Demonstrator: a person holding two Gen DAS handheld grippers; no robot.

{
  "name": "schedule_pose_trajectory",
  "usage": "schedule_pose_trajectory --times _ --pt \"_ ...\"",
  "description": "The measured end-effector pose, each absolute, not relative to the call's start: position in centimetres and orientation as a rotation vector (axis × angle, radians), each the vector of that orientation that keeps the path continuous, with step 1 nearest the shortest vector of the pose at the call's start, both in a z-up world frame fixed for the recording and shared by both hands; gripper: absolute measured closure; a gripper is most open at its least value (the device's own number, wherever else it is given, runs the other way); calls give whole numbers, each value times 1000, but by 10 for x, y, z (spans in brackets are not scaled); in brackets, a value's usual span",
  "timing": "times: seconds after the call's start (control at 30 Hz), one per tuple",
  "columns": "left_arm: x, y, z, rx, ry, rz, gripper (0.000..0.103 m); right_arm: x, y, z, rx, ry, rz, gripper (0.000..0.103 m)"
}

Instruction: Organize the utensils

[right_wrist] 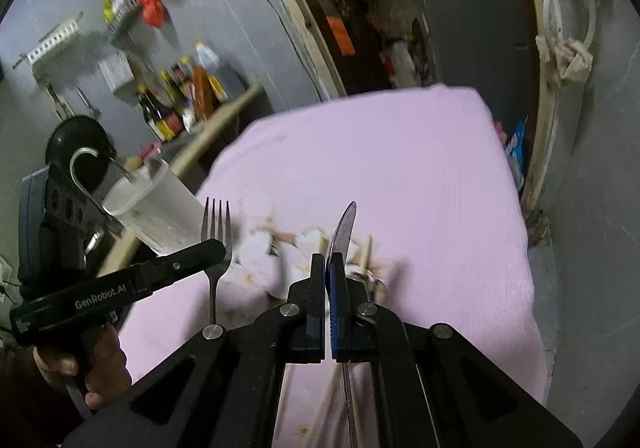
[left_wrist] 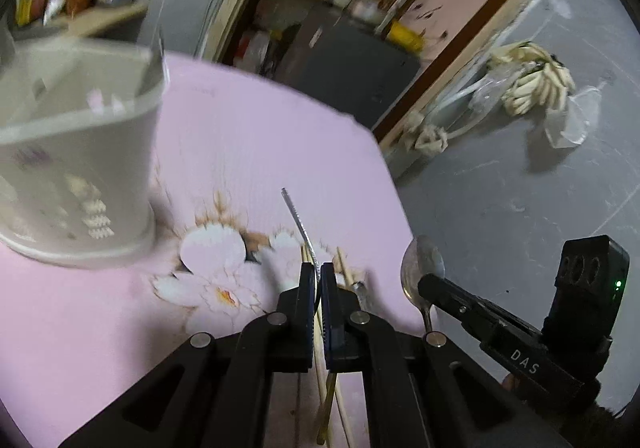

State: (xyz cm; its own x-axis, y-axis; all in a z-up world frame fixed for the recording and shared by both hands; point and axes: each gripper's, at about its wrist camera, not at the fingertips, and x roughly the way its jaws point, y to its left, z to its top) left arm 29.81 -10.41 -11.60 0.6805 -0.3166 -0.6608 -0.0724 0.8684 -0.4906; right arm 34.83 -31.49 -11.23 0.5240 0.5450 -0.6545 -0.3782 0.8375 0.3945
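I've got my left gripper (left_wrist: 316, 280) clamped on the fork (right_wrist: 216, 232) and my right gripper (right_wrist: 330, 276) on the spoon (left_wrist: 422, 268), lifted for the holder (left_wrist: 76, 152) at ten o'clock

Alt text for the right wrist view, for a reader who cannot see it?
The right gripper is shut on a spoon seen edge-on, above a pink floral cloth. At left, the left gripper holds a fork, tines up, near a white utensil holder.

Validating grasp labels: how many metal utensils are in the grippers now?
2: a fork in the left gripper, a spoon in the right gripper. A second piece in either grip could be hidden.
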Motion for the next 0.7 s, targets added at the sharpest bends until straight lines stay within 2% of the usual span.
schedule_pose_trajectory --times 0.33,0.7 --pt "271 -72 -37 -487 608 -150 100 321 -295 -38 280 596 606 101" --pt "255 -1 38 -431 391 -76 100 310 -207 47 141 336 602 101"
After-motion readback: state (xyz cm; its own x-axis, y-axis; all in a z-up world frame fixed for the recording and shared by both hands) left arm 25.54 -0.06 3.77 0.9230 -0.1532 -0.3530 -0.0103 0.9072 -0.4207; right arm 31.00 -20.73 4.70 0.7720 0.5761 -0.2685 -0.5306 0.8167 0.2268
